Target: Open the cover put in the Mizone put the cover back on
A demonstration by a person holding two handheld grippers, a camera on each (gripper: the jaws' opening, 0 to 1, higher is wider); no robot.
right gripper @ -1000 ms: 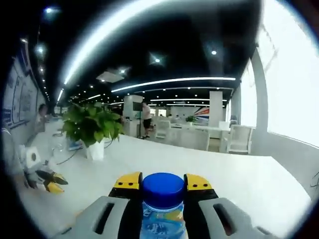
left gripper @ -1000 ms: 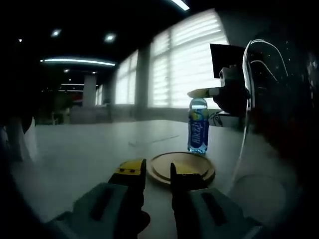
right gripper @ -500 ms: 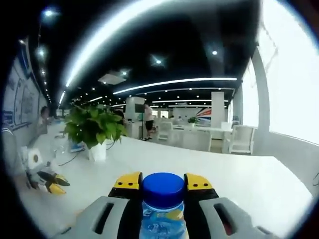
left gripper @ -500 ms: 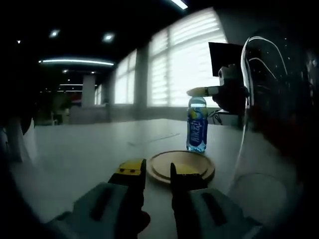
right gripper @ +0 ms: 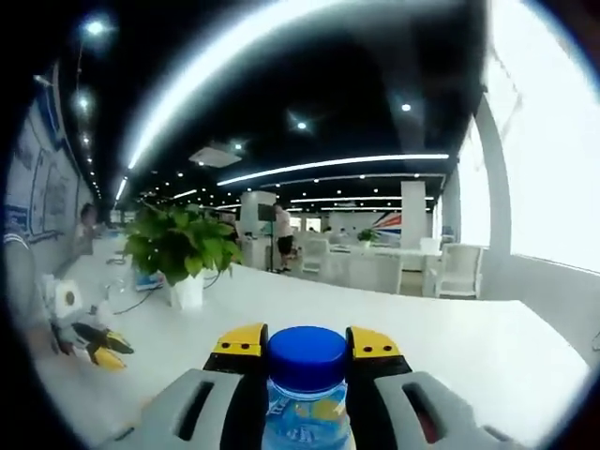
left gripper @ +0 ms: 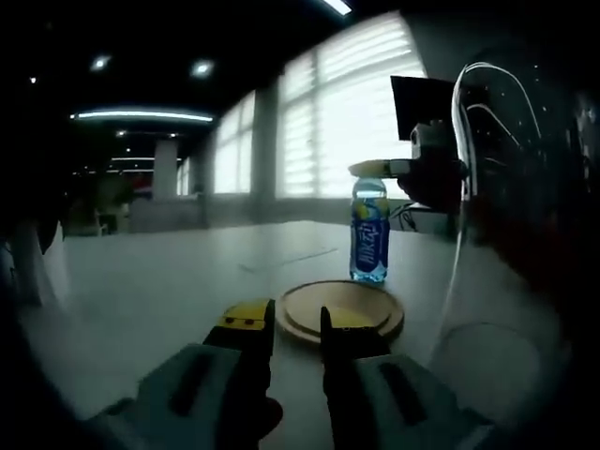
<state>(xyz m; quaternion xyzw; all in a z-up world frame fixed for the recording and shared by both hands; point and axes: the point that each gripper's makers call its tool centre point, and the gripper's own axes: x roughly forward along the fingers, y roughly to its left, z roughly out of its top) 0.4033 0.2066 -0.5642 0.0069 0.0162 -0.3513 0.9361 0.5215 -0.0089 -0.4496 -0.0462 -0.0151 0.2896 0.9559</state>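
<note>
Though the left gripper view is dim, the Mizone bottle (left gripper: 369,231) can be made out upright above the white table (left gripper: 150,291), just beyond a round wooden board (left gripper: 342,312); whether its base touches the table cannot be told. The right gripper (left gripper: 394,169) pinches the bottle at its neck, and its far side is lost in shadow. In the right gripper view the bottle's lower body is cut off; its blue cap (right gripper: 307,345) is on, above a blue-and-yellow label. The left gripper (left gripper: 296,324) is slightly spread, holding nothing, near the board's closest edge.
</note>
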